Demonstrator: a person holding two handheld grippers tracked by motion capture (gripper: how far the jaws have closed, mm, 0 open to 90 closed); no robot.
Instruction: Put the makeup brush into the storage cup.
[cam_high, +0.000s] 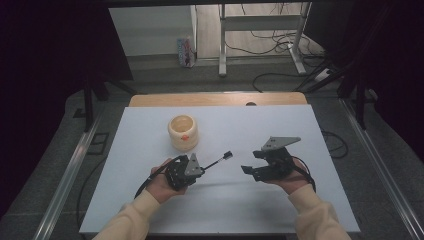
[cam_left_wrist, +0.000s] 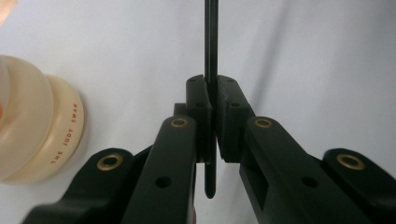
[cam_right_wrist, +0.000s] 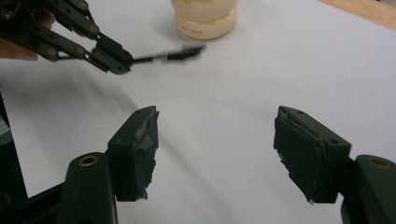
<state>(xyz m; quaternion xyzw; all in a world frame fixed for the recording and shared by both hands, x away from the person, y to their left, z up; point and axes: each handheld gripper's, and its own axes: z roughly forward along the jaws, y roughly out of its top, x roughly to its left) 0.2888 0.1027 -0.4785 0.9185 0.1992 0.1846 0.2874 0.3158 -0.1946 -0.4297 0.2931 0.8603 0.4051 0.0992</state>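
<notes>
A thin black rod with a thicker tip (cam_high: 220, 159) sticks out from my left gripper (cam_high: 202, 169), which is shut on it just above the white table cover. In the left gripper view the rod (cam_left_wrist: 211, 37) runs straight up from between the closed pads of that gripper (cam_left_wrist: 212, 88). A cream, round pot (cam_high: 183, 132) stands upright behind the left hand, and shows at the left (cam_left_wrist: 42, 126). My right gripper (cam_high: 252, 162) is held to the right, jaws wide apart with nothing between them (cam_right_wrist: 217, 140). It faces the rod (cam_right_wrist: 173, 55) and the pot (cam_right_wrist: 205, 18).
A white sheet (cam_high: 280, 130) covers the table, with a wooden strip (cam_high: 215, 99) along the far edge. Metal rails (cam_high: 70, 170) run along both sides on the floor. Cables and a desk frame (cam_high: 260, 30) lie beyond the table.
</notes>
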